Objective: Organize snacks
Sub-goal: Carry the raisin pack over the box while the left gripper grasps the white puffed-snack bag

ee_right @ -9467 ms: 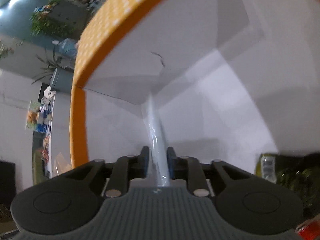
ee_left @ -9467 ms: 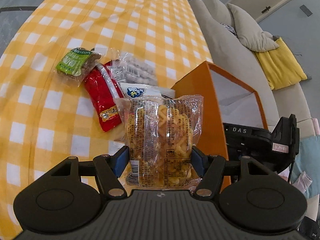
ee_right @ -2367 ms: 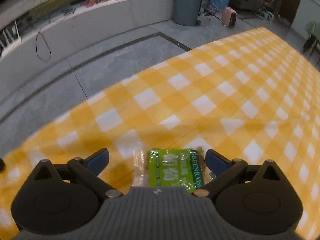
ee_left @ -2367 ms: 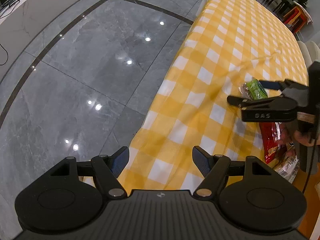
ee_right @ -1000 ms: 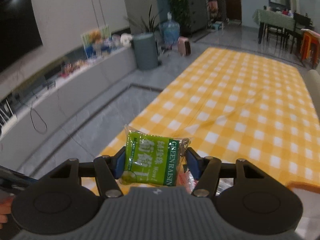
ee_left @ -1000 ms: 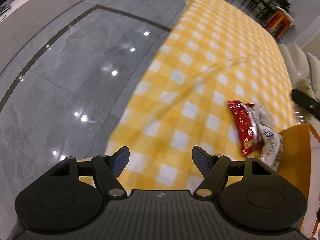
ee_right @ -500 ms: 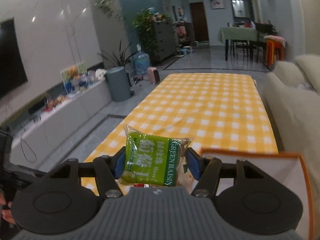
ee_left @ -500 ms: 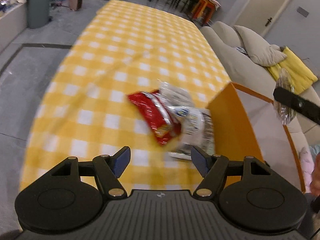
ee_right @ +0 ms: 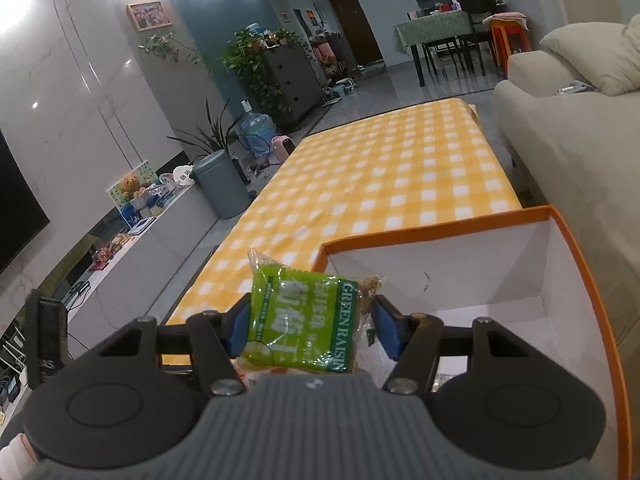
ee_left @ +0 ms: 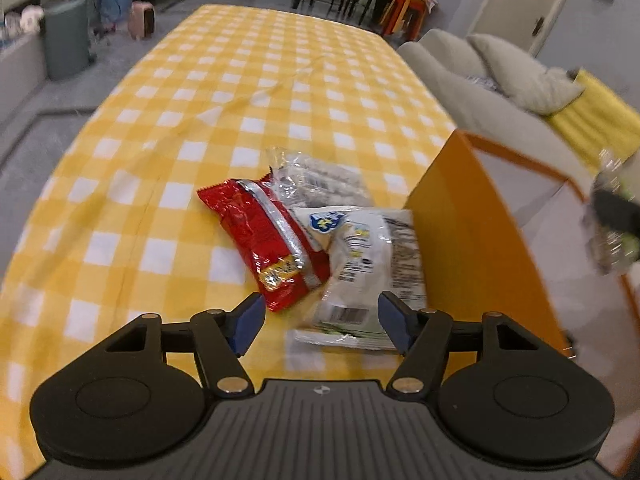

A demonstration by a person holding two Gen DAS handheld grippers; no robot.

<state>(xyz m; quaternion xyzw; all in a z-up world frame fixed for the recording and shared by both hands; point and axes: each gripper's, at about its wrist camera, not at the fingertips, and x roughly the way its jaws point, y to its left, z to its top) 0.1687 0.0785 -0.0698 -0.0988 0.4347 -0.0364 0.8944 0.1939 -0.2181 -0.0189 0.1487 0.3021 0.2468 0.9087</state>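
Right gripper: clamped across the width of the green raisin packet, pads pressing both sides, label facing the camera; carried above the near corner of the orange box, probably so it could be dropped inside.
Left gripper: jaws closing with nothing between them; hung over the near end of the snack pile, likely lining up the next pick.
White snack bag: lay flat on the checked tablecloth, touching the box's outer wall.
Red snack packet: flat, just left of the white bag, its edge overlapping it.
Clear wrapped snack: behind both, partly covered.
Box interior: white walls visible; floor mostly hidden behind the right gripper, contents unclear.
Left view, right edge: raisin packet blurred and cut off.
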